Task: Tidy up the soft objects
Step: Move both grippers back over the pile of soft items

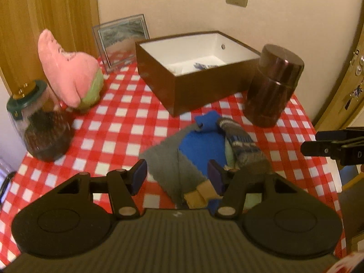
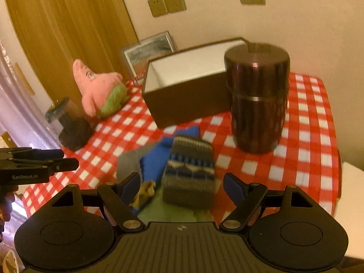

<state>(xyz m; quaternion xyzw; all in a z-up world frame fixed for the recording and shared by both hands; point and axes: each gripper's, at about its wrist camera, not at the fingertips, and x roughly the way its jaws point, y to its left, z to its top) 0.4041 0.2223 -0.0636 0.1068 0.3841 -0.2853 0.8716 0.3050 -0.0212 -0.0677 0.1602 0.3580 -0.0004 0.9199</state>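
Note:
A pile of soft items lies at the table's front: a grey cloth (image 1: 166,159), a blue cloth (image 1: 202,145) and a striped knitted sock (image 1: 241,143). The sock also shows in the right wrist view (image 2: 188,170), with the blue cloth (image 2: 157,161) beside it. My left gripper (image 1: 177,177) is open and empty, just above the grey and blue cloths. My right gripper (image 2: 184,188) is open and empty, its fingers either side of the sock's near end. A pink star plush (image 1: 68,70) sits at the back left. An open brown box (image 1: 193,86) with a white inside holds some fabric.
A dark metal canister (image 1: 273,86) stands right of the box. A glass jar with a green lid (image 1: 38,122) stands at the left edge. A framed picture (image 1: 122,38) leans on the wall. The red checked tablecloth (image 1: 127,118) covers the table.

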